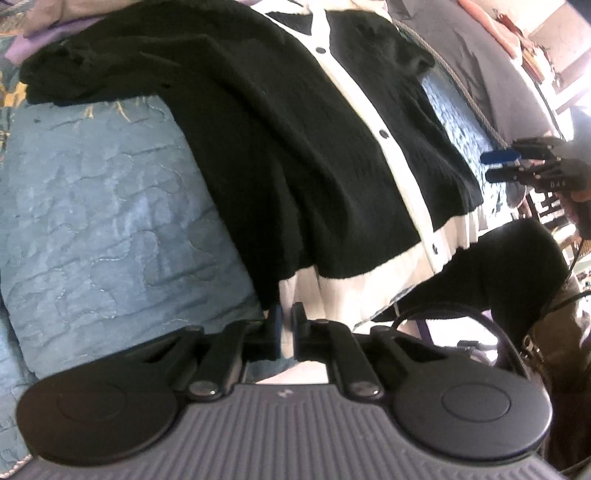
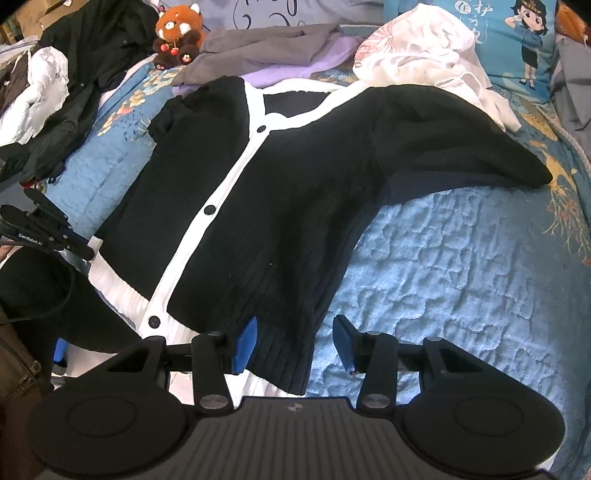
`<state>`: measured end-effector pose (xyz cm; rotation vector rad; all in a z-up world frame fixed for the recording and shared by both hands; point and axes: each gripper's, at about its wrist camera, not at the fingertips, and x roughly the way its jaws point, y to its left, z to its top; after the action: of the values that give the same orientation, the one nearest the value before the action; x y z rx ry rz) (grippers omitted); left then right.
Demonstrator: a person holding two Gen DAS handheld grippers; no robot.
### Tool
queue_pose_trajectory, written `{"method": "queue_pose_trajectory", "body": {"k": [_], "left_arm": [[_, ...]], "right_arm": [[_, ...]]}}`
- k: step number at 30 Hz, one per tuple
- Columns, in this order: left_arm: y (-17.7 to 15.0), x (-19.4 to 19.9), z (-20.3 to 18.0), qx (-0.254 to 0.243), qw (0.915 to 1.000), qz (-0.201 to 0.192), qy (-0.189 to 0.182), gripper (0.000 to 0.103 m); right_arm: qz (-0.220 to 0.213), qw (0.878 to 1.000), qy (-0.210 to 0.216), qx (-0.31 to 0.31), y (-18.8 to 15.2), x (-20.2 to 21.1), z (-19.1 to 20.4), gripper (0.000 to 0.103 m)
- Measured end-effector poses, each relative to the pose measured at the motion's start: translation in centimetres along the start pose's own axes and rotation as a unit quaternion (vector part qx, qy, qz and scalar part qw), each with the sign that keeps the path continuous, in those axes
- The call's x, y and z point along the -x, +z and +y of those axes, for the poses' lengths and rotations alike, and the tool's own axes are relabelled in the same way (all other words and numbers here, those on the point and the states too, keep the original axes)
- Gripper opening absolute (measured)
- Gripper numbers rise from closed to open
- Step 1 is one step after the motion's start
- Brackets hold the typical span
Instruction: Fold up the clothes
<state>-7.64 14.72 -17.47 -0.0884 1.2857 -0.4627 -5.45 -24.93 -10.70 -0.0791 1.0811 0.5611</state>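
Observation:
A black knit cardigan (image 2: 280, 192) with white placket, white hem and black buttons lies spread front-up on a blue quilt (image 2: 461, 266), one sleeve (image 2: 461, 144) stretched out to the right. In the left wrist view my left gripper (image 1: 286, 321) is shut on the cardigan's white hem (image 1: 332, 295) at one bottom corner; the right wrist view shows the left gripper (image 2: 83, 249) at that hem's left end. My right gripper (image 2: 295, 345) stands open astride the other bottom corner, its blue pads (image 2: 245, 343) not pressing the knit. From the left wrist view the right gripper (image 1: 489, 168) shows beside the cardigan's far edge.
Around the cardigan lie a grey garment (image 2: 266, 44), a lilac one (image 2: 317, 62), a white one (image 2: 424, 55) and a black coat (image 2: 92, 48). A red panda plush (image 2: 179, 33) and a cartoon cushion (image 2: 517, 44) sit at the back. A person's dark-clothed leg (image 1: 498, 266) is at the bed's edge.

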Motion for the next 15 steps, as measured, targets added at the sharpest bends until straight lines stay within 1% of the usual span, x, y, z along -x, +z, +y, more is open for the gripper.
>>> {"method": "queue_pose_trajectory", "body": {"k": [3,5,9,13,14,15], "left_arm": [[0.4,0.1,-0.2,0.007,0.9999,-0.011,0.009,0.005],[0.6,-0.1,-0.6,0.002,0.9999,-0.009,0.008,0.005],[0.7,-0.3,-1.8,-0.023,0.9993,0.002,0.030,0.004],[0.4,0.5,-2.2,-0.025,0.9978,-0.002,0.061,0.004],[0.2,0.9,-1.9,-0.018,0.9973,-0.003,0.071,0.004],[0.0,1.4,-1.7,-0.012,0.9974,-0.003,0.072,0.004]], "right_arm": [[-0.003,1.000,0.000,-0.003,-0.1,0.1,0.0,0.045],[-0.005,1.000,0.000,-0.003,-0.1,0.2,0.0,0.045],[-0.008,1.000,0.000,-0.004,-0.2,0.5,-0.2,0.046],[-0.009,1.000,-0.003,-0.010,-0.5,0.6,-0.5,0.046],[-0.009,1.000,-0.003,-0.011,-0.6,0.6,-0.6,0.046],[-0.009,1.000,-0.003,-0.012,-0.7,0.6,-0.7,0.046]]}}
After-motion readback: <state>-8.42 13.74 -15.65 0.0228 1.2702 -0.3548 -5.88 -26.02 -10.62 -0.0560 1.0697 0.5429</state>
